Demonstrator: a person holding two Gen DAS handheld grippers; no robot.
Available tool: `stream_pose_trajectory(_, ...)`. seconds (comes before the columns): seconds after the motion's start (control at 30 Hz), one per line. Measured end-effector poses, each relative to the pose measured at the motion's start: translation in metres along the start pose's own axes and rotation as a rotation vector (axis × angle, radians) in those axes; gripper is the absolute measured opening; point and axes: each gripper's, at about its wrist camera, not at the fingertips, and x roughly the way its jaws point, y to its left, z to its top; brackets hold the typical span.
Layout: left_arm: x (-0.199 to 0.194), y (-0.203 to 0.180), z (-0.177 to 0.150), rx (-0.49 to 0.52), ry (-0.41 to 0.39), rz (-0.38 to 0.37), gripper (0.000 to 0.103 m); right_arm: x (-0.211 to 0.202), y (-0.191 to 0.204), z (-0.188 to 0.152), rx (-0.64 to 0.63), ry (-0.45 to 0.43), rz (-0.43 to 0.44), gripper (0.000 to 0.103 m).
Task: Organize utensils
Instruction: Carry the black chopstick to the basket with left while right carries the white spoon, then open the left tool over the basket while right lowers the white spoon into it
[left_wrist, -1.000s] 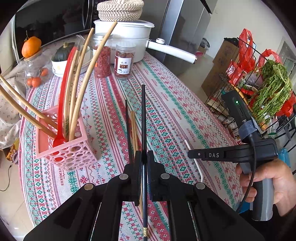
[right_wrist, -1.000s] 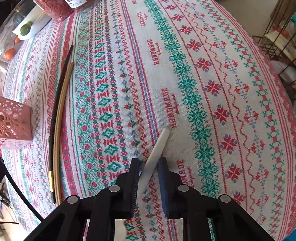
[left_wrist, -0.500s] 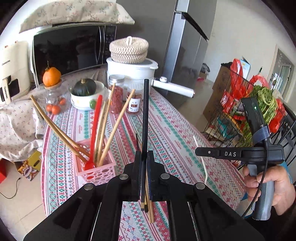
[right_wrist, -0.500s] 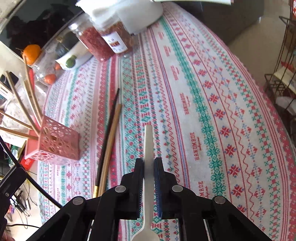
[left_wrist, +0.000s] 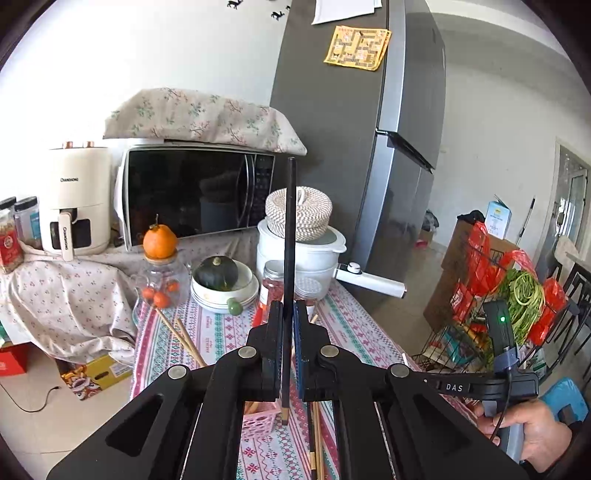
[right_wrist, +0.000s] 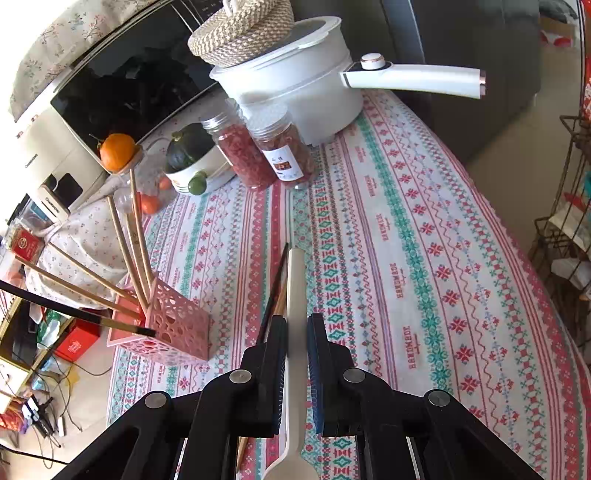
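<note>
Kitchen clutter lines the back of the counter (left_wrist: 221, 332), which wears a red-and-green patterned cloth: in the left wrist view a microwave (left_wrist: 195, 192) under a floral cover, a cream air fryer (left_wrist: 75, 203), a white pot (left_wrist: 306, 258) with a woven lid, and a tall grey fridge (left_wrist: 351, 147) beside it. The left gripper (left_wrist: 289, 347) pinches a black chopstick (left_wrist: 290, 229) held upright above the pink holder (left_wrist: 258, 419). From the right wrist view, the right gripper (right_wrist: 296, 354) is pressed onto a white spoon (right_wrist: 295, 288) handle, raised over the cloth; two chopsticks (right_wrist: 275, 291) lie just left of it, and the pink holder (right_wrist: 173, 325) with wooden chopsticks (right_wrist: 129, 236) stands farther left.
</note>
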Motion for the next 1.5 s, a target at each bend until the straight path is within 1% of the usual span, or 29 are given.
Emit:
stream_pose_trajectory(0.17, 0.004, 0.012, -0.002, -0.023, -0.010, 0.034, 0.005, 0.002, -0.001, 0.000, -0.001, 0.006, 0.003, 0.010)
stream_pose_trajectory(0.4, 0.008, 0.017, -0.002, -0.044, -0.053, 0.057, 0.005, 0.003, 0.000, -0.001, -0.005, 0.007, 0.005, 0.010)
stream_pose_trajectory(0.83, 0.044, 0.018, -0.008, -0.064, -0.012, 0.073, 0.005, 0.004, 0.000, -0.002, -0.015, 0.016, 0.005, 0.010)
stream_pose_trajectory(1.07, 0.064, 0.019, -0.016, -0.065, 0.045, 0.093, 0.005, 0.003, -0.004, -0.001, -0.007, 0.015, 0.000, 0.010)
stream_pose_trajectory(1.2, 0.079, 0.021, -0.027, -0.071, 0.113, 0.080, 0.007, 0.000, -0.003, 0.000, -0.012, 0.000, 0.010, 0.010)
stream_pose_trajectory(1.23, 0.081, 0.020, -0.030, -0.064, 0.128, 0.089, 0.007, 0.000, -0.002, 0.000, -0.014, -0.006, 0.014, 0.010)
stream_pose_trajectory(1.27, 0.082, 0.019, -0.031, -0.055, 0.141, 0.098, 0.011, -0.001, 0.000, 0.000, -0.017, -0.011, 0.018, 0.010)
stream_pose_trajectory(1.33, 0.080, 0.018, -0.033, -0.046, 0.147, 0.100, 0.025, -0.002, 0.003, 0.000, -0.021, -0.022, 0.025, 0.010)
stream_pose_trajectory(1.37, 0.077, 0.018, -0.034, -0.046, 0.143, 0.100, 0.039, -0.003, 0.005, 0.000, -0.023, -0.028, 0.030, 0.010)
stream_pose_trajectory(1.4, 0.073, 0.019, -0.034, -0.050, 0.135, 0.101, 0.051, -0.003, 0.007, 0.000, -0.024, -0.033, 0.035, 0.010)
stream_pose_trajectory(1.5, 0.059, 0.024, -0.032, -0.064, 0.121, 0.094, 0.057, -0.005, 0.015, 0.001, -0.028, -0.057, 0.051, 0.010)
